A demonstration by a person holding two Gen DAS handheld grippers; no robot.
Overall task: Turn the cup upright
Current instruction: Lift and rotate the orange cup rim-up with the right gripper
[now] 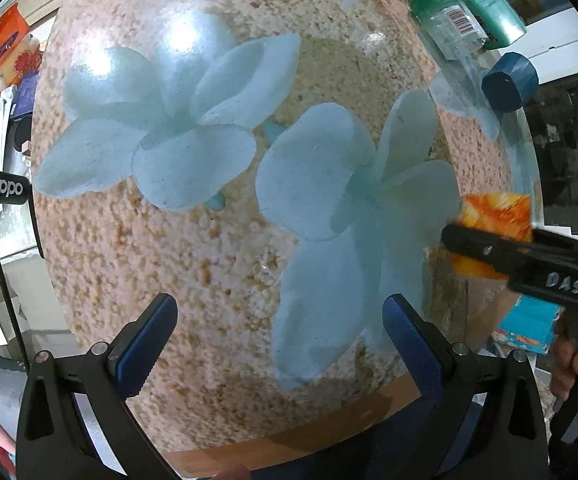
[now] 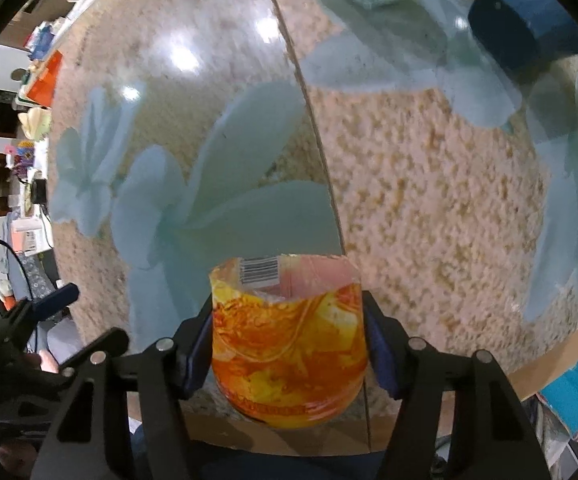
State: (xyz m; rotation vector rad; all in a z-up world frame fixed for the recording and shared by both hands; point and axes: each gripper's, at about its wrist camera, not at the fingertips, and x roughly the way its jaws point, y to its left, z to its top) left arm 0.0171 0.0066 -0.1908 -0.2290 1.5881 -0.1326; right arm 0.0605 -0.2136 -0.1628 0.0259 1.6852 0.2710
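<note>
Your right gripper point(image 2: 289, 354) clamps the orange cup point(image 2: 289, 344) by its sides, mouth facing away along the fingers over the table point(image 2: 429, 200); left gripper point(image 1: 281, 344) hangs open, empty, farther off.

Bench point(image 1: 217, 280) surface lay open across centre and left of the left wrist frame, between the spread left gripper point(image 1: 281, 344) fingers point(image 1: 149, 344). Obstacles sat at upper right: clear green bottle point(image 1: 445, 24), teal carton point(image 1: 497, 12), blue cap point(image 1: 511, 82). Right gripper point(image 2: 289, 352) with orange cup point(image 2: 289, 344) occupied the right edge.
</note>
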